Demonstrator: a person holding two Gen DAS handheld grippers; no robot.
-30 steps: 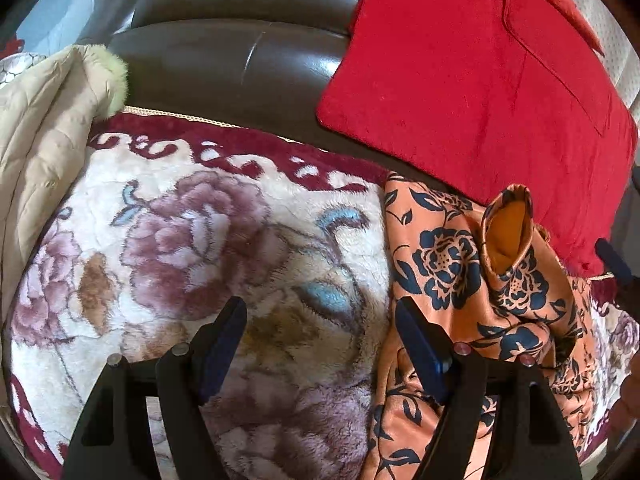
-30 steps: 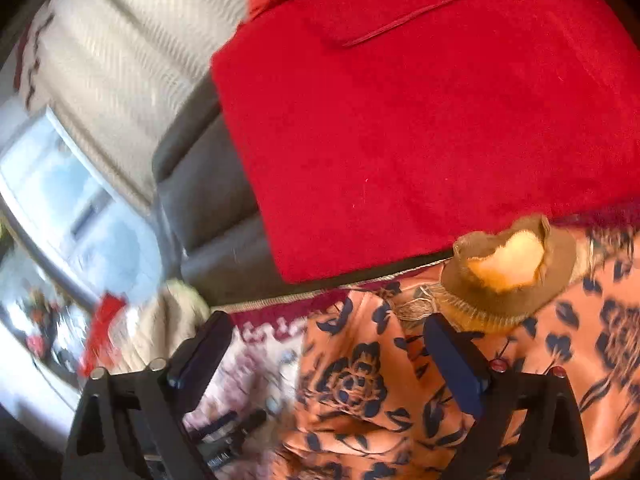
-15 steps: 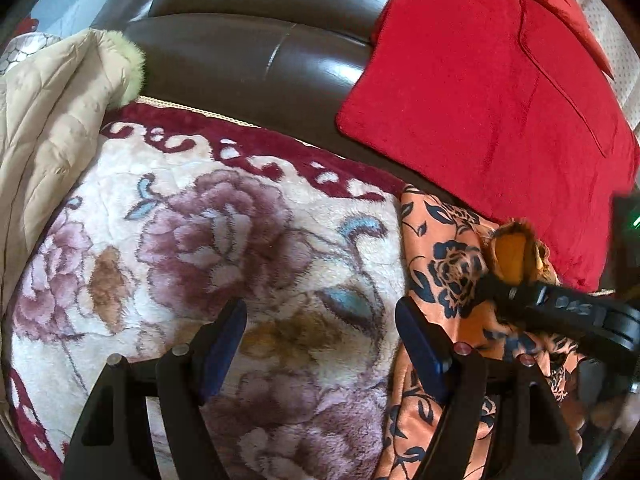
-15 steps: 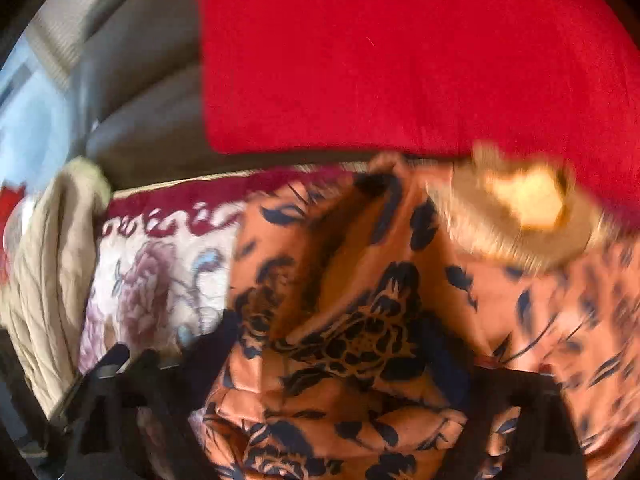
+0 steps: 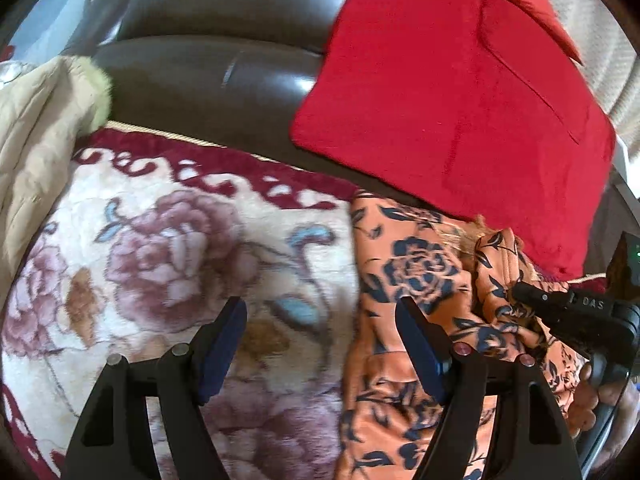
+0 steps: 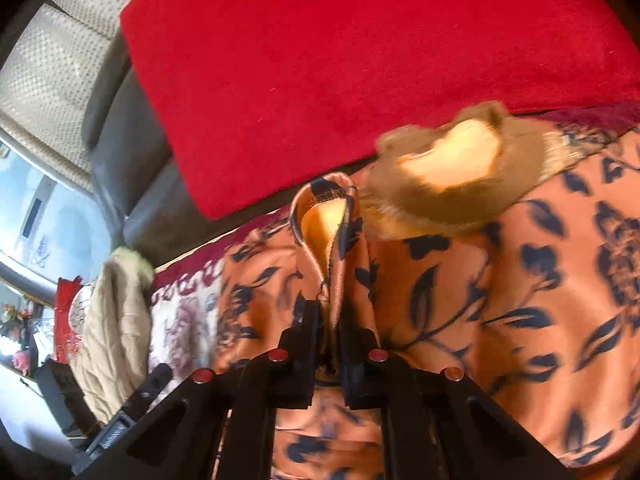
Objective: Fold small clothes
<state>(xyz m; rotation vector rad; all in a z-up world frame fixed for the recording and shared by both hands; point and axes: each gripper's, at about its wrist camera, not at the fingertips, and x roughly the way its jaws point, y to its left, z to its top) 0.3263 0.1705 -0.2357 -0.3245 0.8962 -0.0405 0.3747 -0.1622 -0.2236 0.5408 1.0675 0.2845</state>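
An orange garment (image 5: 404,272) with dark blue flowers lies crumpled on a floral blanket (image 5: 168,248) on the sofa seat. It has a brown furry collar (image 6: 460,176). My right gripper (image 6: 330,316) is shut on a sleeve of the garment (image 6: 328,232), whose cuff stands up between the jaws. The right gripper (image 5: 532,300) also shows at the right edge of the left wrist view, pressed into the fabric. My left gripper (image 5: 320,320) hangs open above the blanket, its right finger at the garment's left edge, nothing between the fingers.
A red cushion (image 5: 452,100) leans on the dark leather sofa back (image 5: 208,60) just behind the garment. A beige quilted coat (image 5: 36,128) lies at the left end of the seat. A hand (image 5: 600,392) holds the right gripper's handle.
The right gripper came down onto the garment and closed on its sleeve. The upright sleeve seen earlier is now bunched in its jaws. The left gripper stays open, barely shifted.
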